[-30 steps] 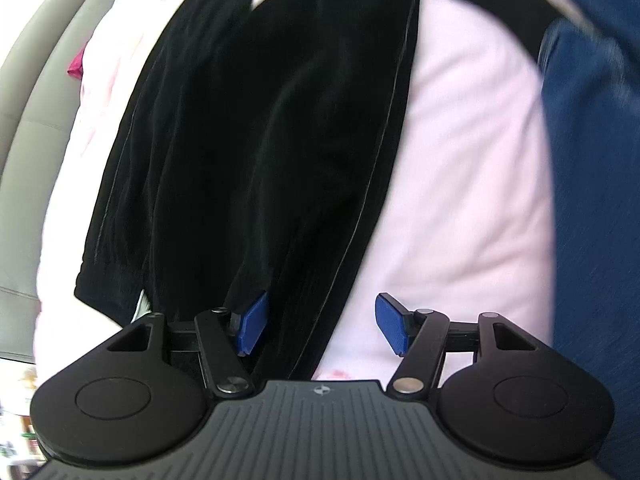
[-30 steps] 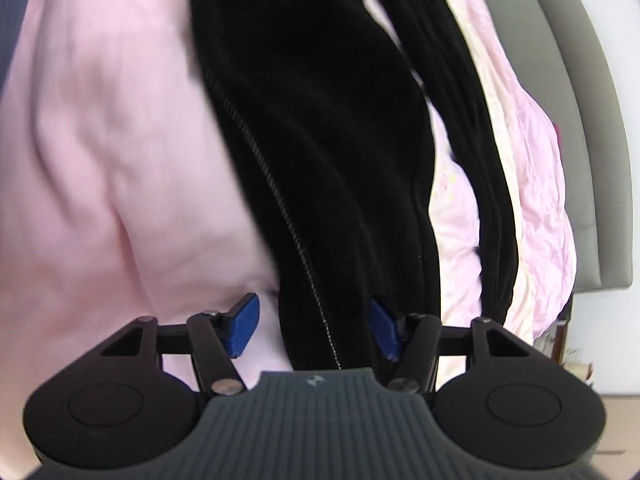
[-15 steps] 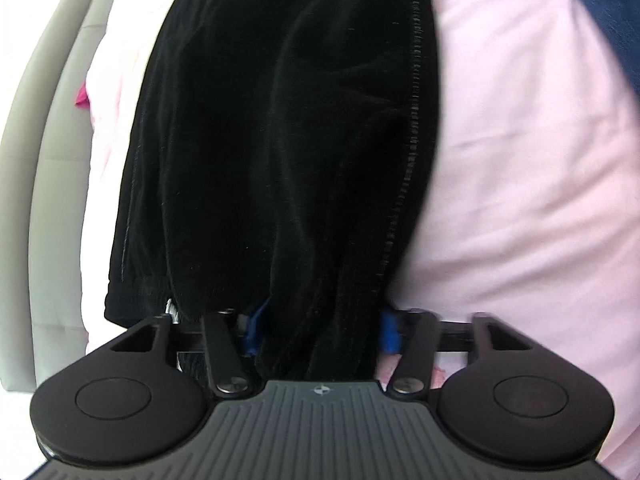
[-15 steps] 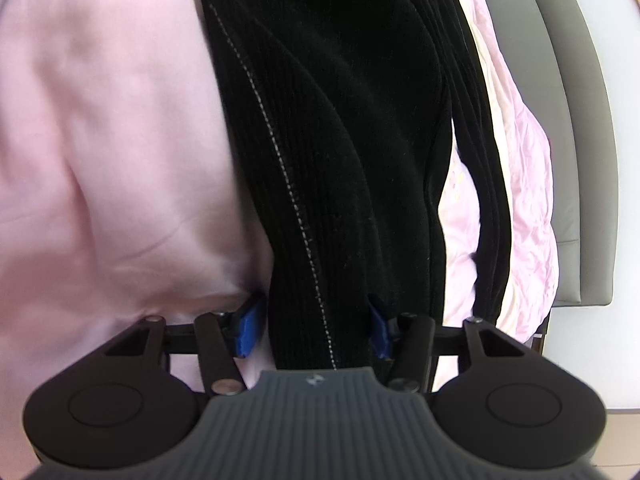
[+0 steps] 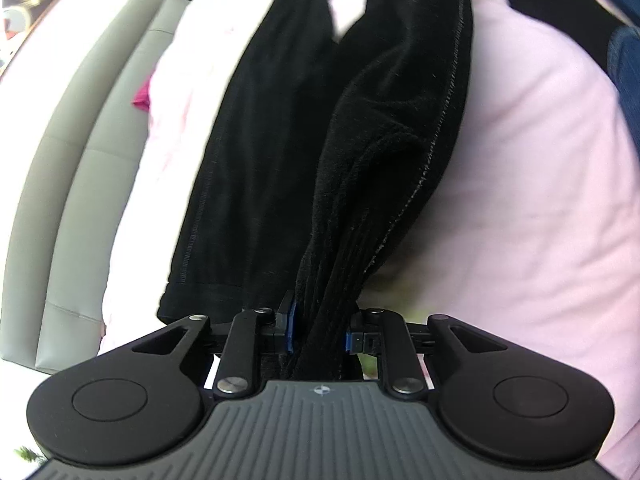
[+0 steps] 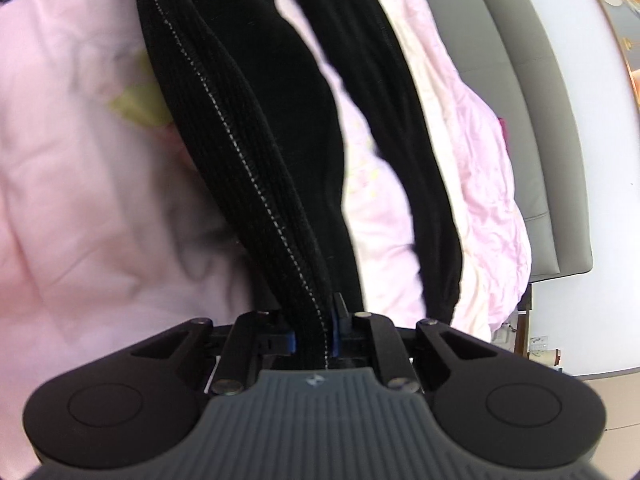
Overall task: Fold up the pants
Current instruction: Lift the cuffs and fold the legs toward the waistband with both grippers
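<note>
Two grippers, left gripper (image 5: pixel 320 334) and right gripper (image 6: pixel 313 336), each clamp bunched black pants (image 5: pixel 304 128) draped over a pink quilt (image 5: pixel 520 160), apparently mid-lift; next, carry one end over.

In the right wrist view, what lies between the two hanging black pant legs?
Only pink bedding shows in the gap between the pants leg gripped by the right claw and the other leg; nothing else lies there.
</note>
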A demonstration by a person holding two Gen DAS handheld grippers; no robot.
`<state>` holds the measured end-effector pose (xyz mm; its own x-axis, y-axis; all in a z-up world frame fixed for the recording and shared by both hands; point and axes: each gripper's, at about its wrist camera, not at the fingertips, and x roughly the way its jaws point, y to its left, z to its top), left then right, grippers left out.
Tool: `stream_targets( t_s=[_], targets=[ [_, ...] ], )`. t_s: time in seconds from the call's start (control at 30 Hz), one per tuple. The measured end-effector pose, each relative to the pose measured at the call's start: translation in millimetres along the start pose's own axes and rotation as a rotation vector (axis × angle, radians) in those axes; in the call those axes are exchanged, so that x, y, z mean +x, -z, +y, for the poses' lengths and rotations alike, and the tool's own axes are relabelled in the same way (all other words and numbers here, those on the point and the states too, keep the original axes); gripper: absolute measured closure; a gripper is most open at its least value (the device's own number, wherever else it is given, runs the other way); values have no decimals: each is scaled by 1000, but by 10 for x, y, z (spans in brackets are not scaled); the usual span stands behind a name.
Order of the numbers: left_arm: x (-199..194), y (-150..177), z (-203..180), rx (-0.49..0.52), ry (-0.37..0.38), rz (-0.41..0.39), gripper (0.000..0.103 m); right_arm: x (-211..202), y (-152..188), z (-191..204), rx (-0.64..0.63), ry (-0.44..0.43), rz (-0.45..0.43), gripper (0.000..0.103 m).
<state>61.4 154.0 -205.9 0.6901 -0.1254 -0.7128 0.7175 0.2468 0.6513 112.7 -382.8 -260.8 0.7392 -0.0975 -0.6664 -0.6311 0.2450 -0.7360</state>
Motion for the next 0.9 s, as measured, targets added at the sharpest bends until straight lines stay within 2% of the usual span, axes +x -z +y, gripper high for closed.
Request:
stream_targets(
  t_s=[0.2, 0.47, 0.63, 0.9],
  targets=[
    [-90, -121, 359, -20, 10, -24, 81, -94, -49, -231, 37, 60, -16, 98],
    [-19, -205, 932, -136, 45, -60, 82, -87, -107, -669, 70, 114, -26, 99],
    [169, -185, 1358, -250, 78, -84, 82, 50, -158, -1004, 69, 158, -32, 99],
    [623, -161, 1953, -354, 158, -89, 81, 431, -425, -1514, -9, 201, -39, 99]
  ],
)
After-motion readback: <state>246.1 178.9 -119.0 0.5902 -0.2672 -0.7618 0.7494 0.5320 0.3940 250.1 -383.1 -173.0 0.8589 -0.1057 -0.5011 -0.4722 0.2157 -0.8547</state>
